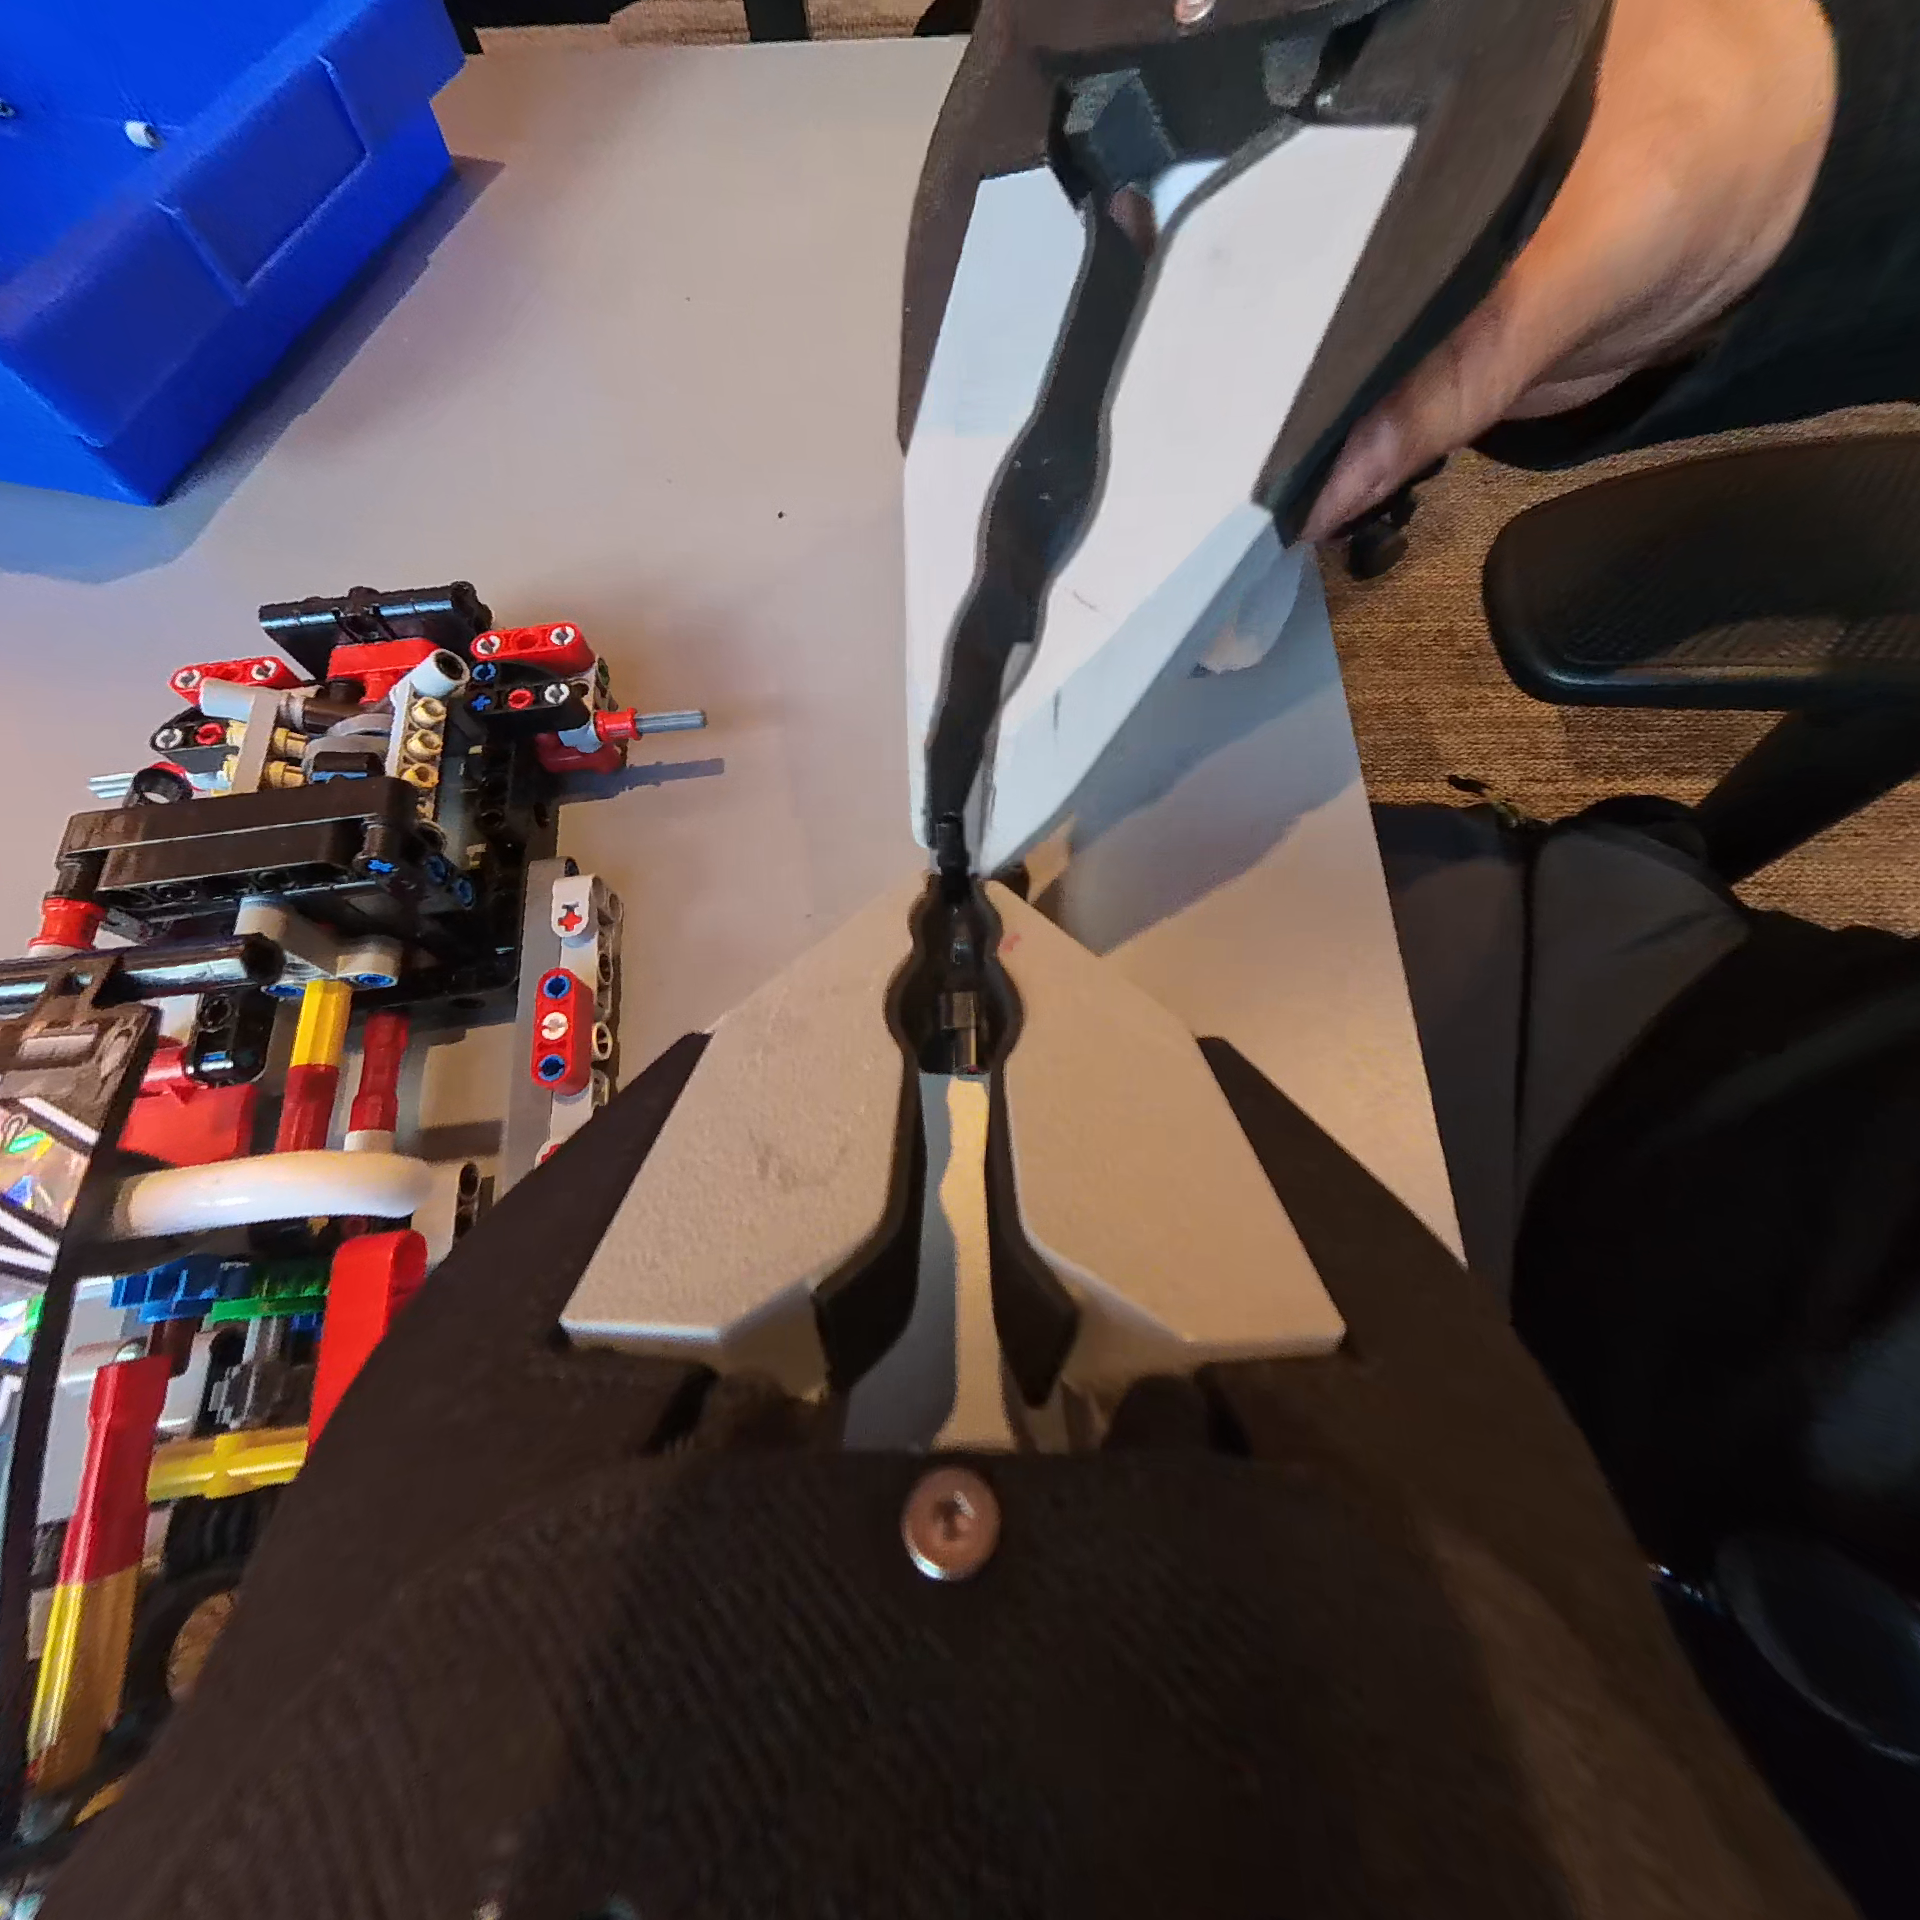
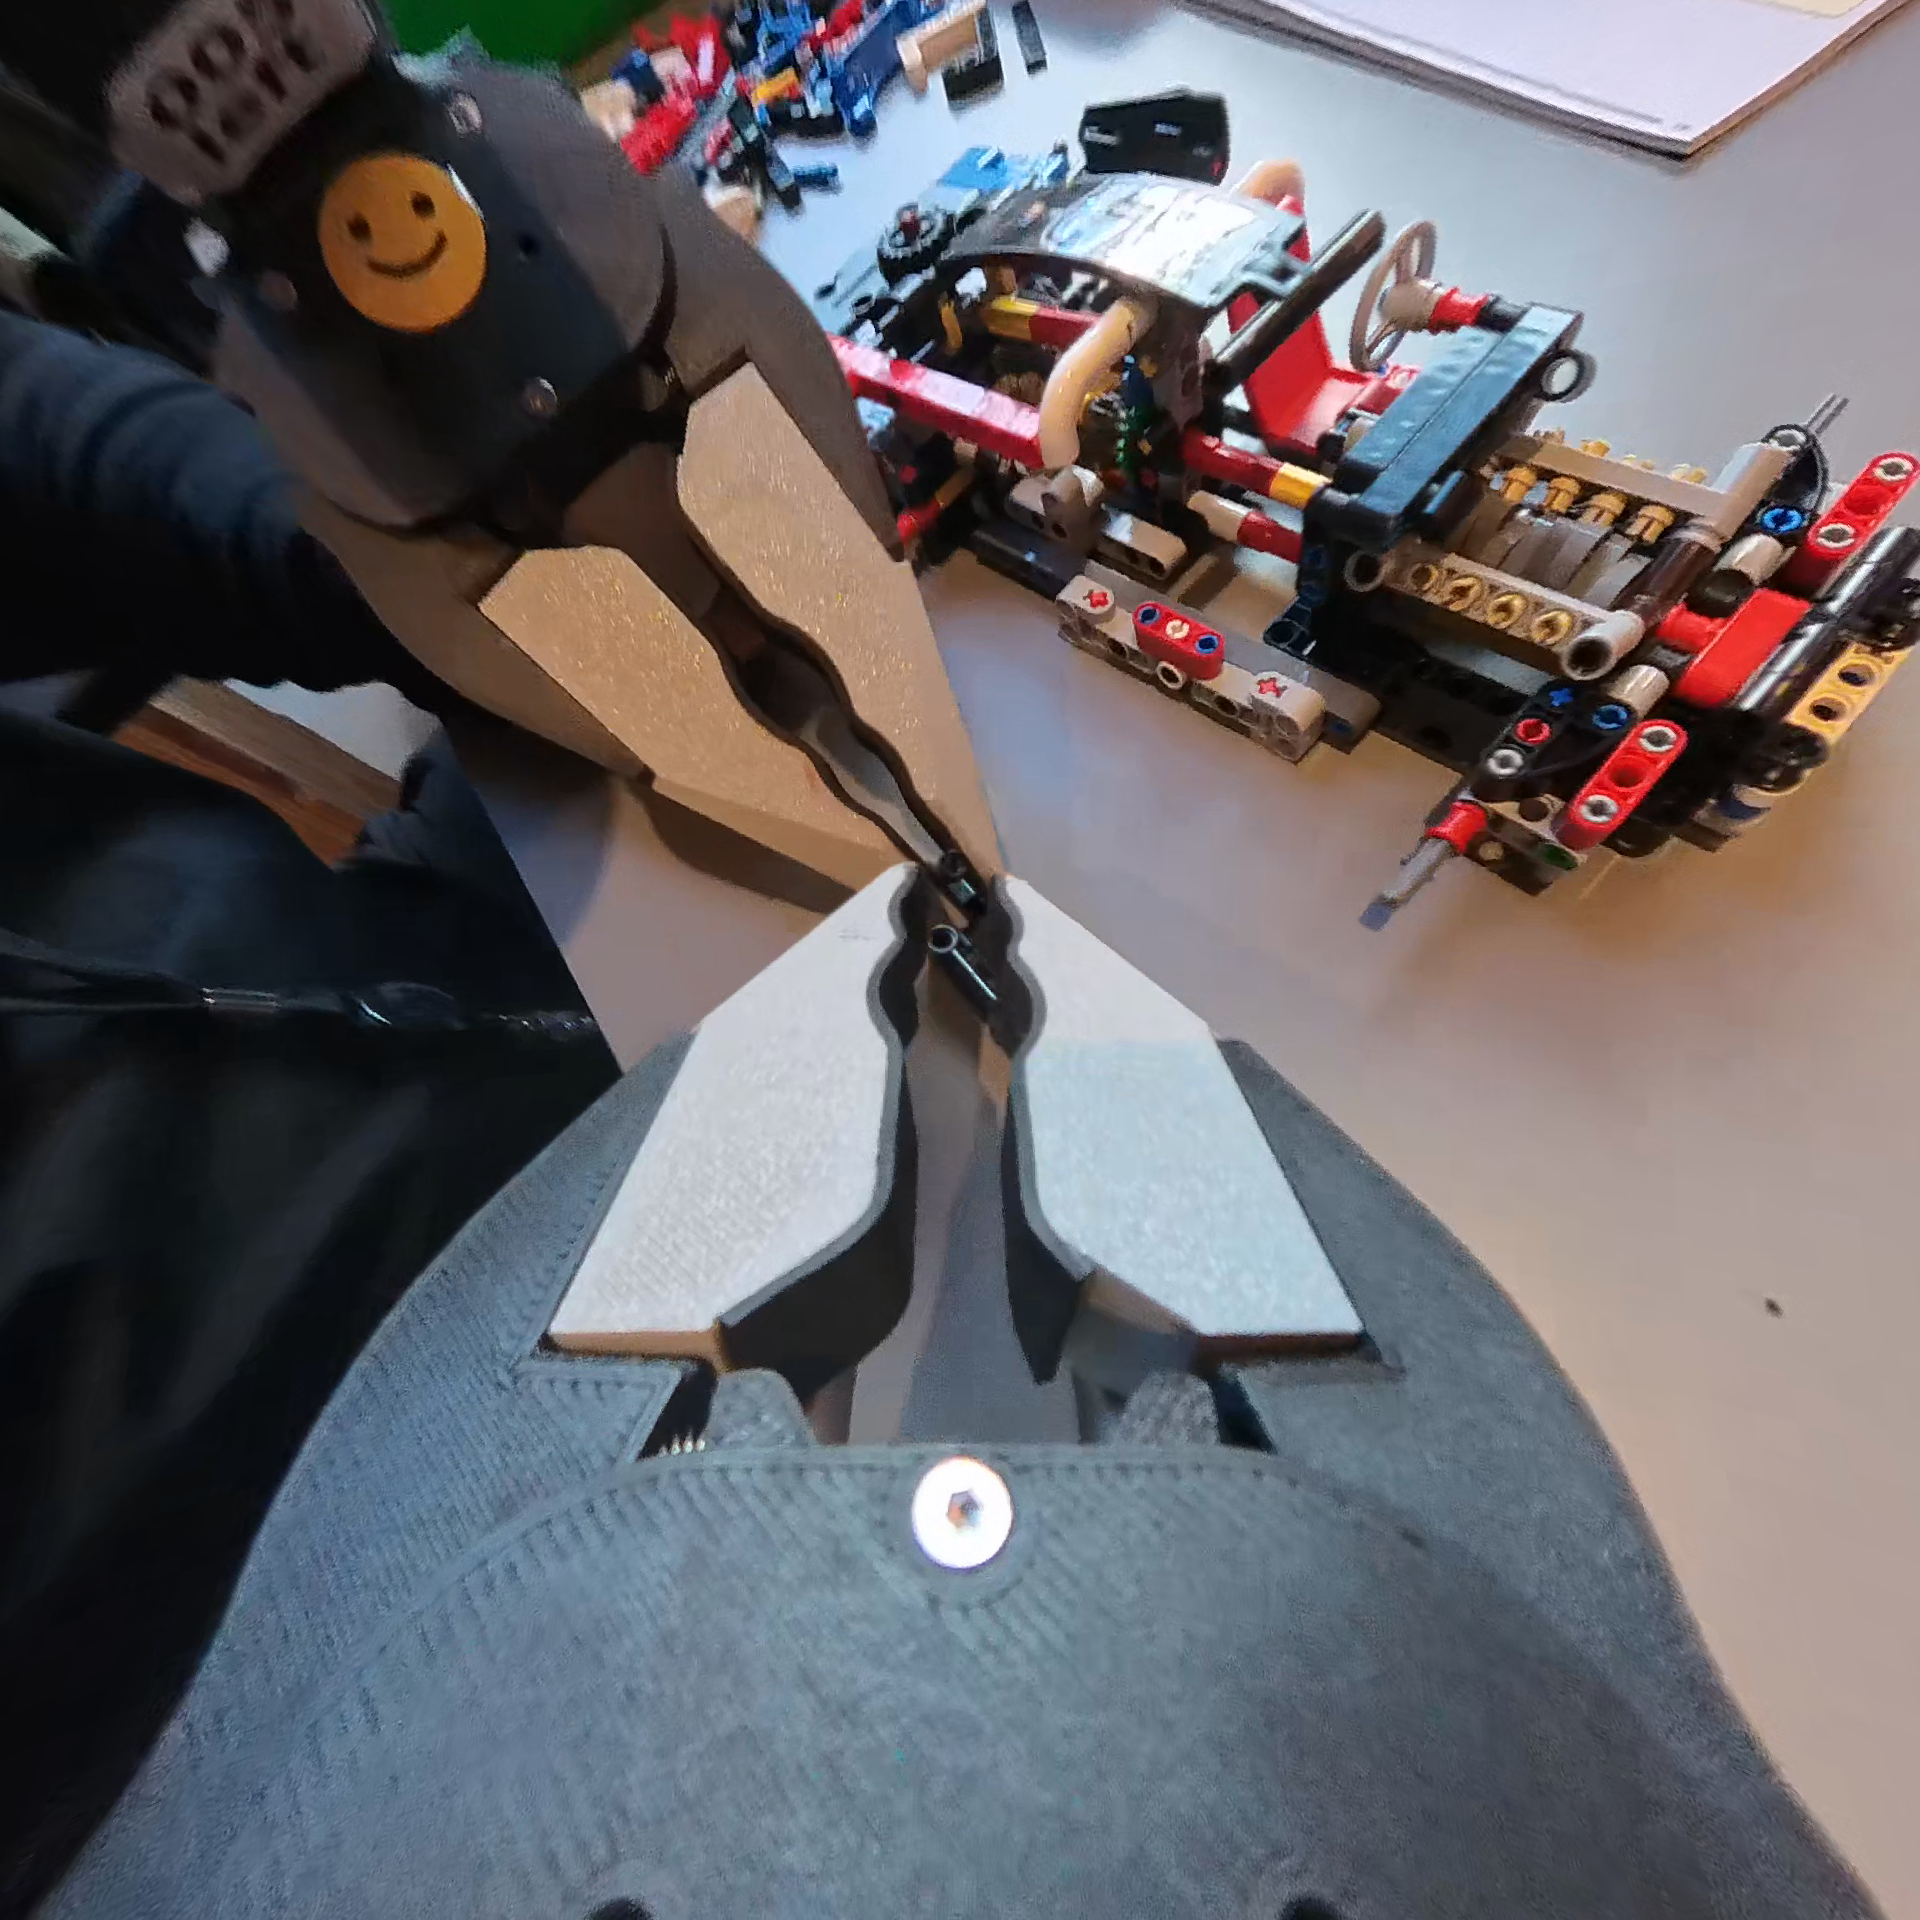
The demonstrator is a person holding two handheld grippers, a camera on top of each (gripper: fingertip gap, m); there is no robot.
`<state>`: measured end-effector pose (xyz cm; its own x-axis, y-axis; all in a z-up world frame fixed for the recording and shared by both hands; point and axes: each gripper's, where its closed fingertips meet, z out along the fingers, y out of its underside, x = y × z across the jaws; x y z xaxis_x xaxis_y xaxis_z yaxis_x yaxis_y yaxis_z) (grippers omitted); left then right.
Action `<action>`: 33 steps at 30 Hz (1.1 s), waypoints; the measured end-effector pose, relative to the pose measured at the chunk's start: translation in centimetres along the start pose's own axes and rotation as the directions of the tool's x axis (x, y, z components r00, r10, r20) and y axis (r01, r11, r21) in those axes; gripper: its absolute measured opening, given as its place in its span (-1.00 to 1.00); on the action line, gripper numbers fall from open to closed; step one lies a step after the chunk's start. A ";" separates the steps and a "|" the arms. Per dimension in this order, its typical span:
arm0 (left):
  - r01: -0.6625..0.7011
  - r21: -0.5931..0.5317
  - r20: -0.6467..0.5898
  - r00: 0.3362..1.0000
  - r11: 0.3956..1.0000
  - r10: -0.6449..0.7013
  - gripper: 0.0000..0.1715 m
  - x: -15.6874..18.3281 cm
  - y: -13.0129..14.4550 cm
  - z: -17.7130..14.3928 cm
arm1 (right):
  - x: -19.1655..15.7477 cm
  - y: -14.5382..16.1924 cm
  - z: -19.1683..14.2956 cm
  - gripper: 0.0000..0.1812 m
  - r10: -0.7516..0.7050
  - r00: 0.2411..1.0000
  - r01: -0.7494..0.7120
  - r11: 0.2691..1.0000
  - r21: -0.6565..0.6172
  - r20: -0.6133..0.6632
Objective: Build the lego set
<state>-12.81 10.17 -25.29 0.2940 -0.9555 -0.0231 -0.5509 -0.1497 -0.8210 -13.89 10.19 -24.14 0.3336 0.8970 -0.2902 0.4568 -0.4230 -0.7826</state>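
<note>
A small black pin [image 1: 956, 1013] sits pinched between the fingers of the left gripper [image 1: 954, 914], at the centre of the left wrist view, held above the pale table [image 1: 727, 416] near its edge; the right gripper [image 2: 951, 904] meets it tip to tip, clenched on what looks like a second small black connector [image 2: 961, 961], though whether these are two parts or one shared piece is hard to tell. The step in hand seems to be a mid-air mating or handover of these tiny parts. The next move likely calls for lining up the axes and pressing gently, one gripper releasing only once the join holds. The part-built lego car [image 1: 312, 935] lies at 9 o'clock in the left wrist view, a dense frame of black, red, grey and yellow beams, untouched. A blue bin [image 1: 187, 229] stands at 10 o'clock, and loose pieces [image 2: 790, 73] lie at 12 o'clock in the right wrist view
</note>
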 end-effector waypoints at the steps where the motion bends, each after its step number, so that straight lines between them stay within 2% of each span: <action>1: 0.001 -0.002 -0.002 1.000 1.000 -0.001 -0.99 0.0 0.0 0.0 | 0.0 0.0 0.0 -0.93 -0.013 1.000 0.013 1.000 -0.001 -0.012; 3: -0.007 -0.005 0.001 1.000 1.000 0.007 -1.00 0.1 0.1 0.1 | -0.1 -0.3 -0.1 -0.98 -0.028 0.999 0.029 0.999 0.017 -0.016; 26: -0.020 0.001 0.034 0.999 1.000 0.020 -0.98 -0.2 0.0 0.0 | 0.0 -0.3 0.1 -0.99 -0.007 1.000 0.007 1.000 -0.029 0.022; 31: 0.004 -0.050 0.023 1.000 0.999 -0.002 -0.73 -0.3 0.6 0.5 | 0.9 1.1 0.0 -0.99 -0.062 0.998 0.058 0.988 -0.144 -0.022; 33: 0.002 -0.084 0.009 1.000 0.996 -0.002 -0.71 -0.1 1.0 0.8 | 1.0 1.7 0.1 -0.99 -0.103 0.994 0.095 0.975 -0.203 -0.027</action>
<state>-12.75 10.34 -26.59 0.3017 -0.9530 -0.0268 -0.6136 -0.1726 -0.7705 -12.84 10.34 -25.78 0.3071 0.9320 -0.1928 0.6442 -0.3527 -0.6787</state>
